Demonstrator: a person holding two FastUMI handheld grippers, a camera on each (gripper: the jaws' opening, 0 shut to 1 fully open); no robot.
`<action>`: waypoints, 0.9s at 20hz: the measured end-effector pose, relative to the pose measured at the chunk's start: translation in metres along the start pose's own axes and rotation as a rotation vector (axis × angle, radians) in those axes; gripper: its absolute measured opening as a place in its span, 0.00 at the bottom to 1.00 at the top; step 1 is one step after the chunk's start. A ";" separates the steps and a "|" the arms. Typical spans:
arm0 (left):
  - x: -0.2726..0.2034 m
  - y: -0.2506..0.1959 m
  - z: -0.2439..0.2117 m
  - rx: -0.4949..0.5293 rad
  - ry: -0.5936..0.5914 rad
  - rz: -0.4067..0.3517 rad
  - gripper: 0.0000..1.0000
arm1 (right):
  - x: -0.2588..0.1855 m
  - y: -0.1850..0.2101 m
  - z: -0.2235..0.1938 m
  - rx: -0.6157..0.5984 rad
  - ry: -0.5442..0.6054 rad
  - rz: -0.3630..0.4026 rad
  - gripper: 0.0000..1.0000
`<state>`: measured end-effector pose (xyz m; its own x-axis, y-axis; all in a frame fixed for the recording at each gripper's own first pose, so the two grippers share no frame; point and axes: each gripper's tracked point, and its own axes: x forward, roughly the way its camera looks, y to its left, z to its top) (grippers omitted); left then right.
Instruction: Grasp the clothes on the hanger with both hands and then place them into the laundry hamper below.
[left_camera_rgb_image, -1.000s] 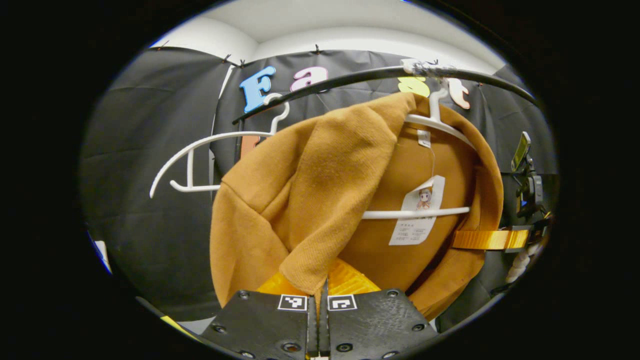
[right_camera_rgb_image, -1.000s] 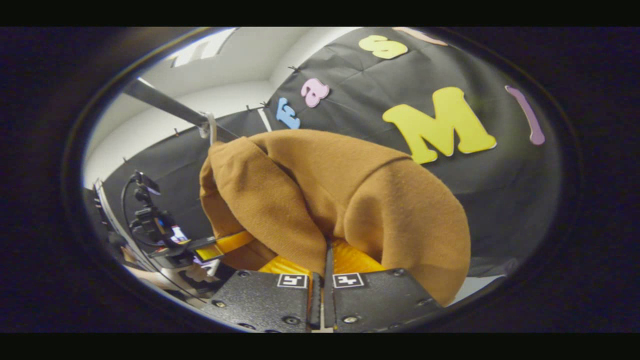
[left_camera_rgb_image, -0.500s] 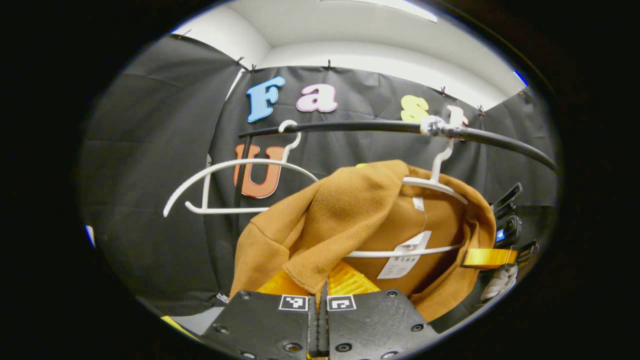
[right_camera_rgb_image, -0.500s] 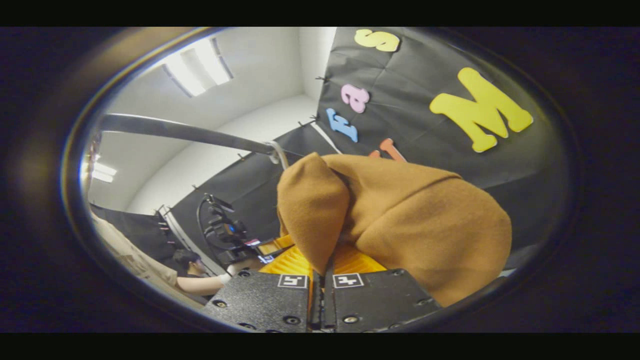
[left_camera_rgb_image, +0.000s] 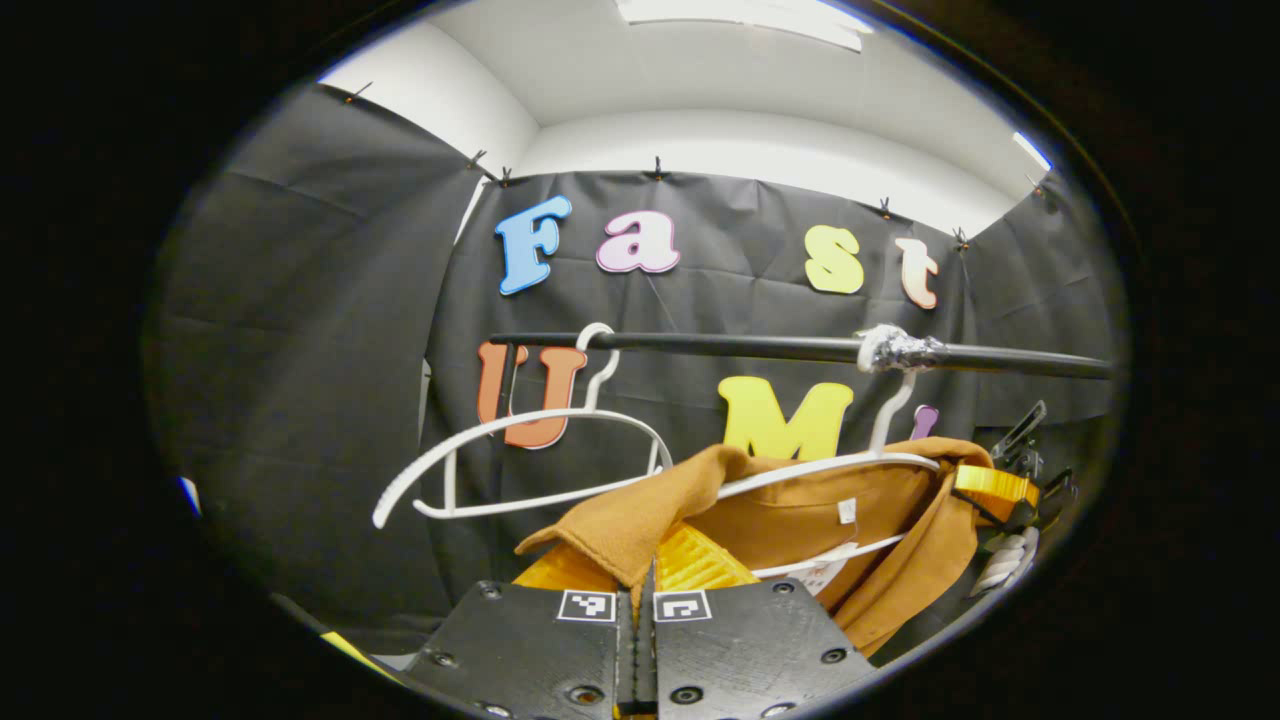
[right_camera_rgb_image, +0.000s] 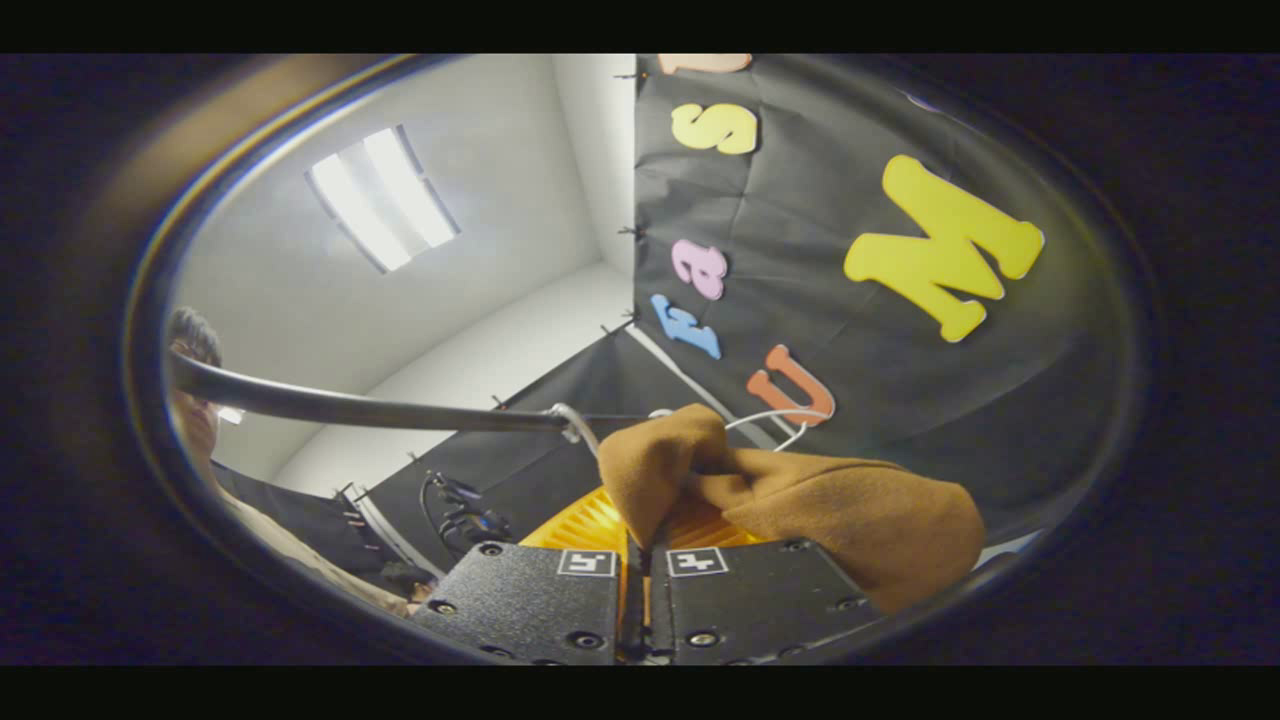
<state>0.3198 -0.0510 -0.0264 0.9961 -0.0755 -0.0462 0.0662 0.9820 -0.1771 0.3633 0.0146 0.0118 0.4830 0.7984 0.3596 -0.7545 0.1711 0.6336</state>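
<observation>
A brown knit garment (left_camera_rgb_image: 880, 520) hangs from a white hanger (left_camera_rgb_image: 830, 465) on the black rail (left_camera_rgb_image: 760, 347). My left gripper (left_camera_rgb_image: 637, 590) is shut on one folded edge of the cloth, low in the left gripper view. In the right gripper view my right gripper (right_camera_rgb_image: 643, 545) is shut on another bunched edge of the brown garment (right_camera_rgb_image: 850, 510). The right gripper (left_camera_rgb_image: 1000, 487) also shows at the garment's far right in the left gripper view, clamped on the cloth there. The hamper is out of sight.
A bare white hanger (left_camera_rgb_image: 520, 470) hangs on the rail to the left of the garment. The black rail (right_camera_rgb_image: 370, 408) crosses the right gripper view, with a person's head (right_camera_rgb_image: 190, 380) behind it at the left edge. Black cloth walls stand behind.
Both grippers have come downward, still shut on the cloth. The garment has sunk lower in both views and the rail now stands well above it. The hanger stays on the rail.
</observation>
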 end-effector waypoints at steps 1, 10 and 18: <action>0.001 0.004 -0.001 0.004 0.005 0.005 0.05 | 0.000 -0.001 0.006 -0.012 -0.029 -0.008 0.05; 0.026 0.001 0.036 -0.013 -0.044 -0.021 0.00 | 0.002 0.007 0.043 0.066 -0.116 0.085 0.05; 0.046 -0.006 0.061 0.121 -0.045 -0.076 0.04 | 0.009 -0.002 0.088 -0.167 -0.155 -0.030 0.05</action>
<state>0.3685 -0.0496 0.0328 0.9893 -0.1456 0.0077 0.1458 0.9876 -0.0585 0.4084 -0.0299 0.0742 0.5588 0.6955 0.4517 -0.7959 0.2966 0.5278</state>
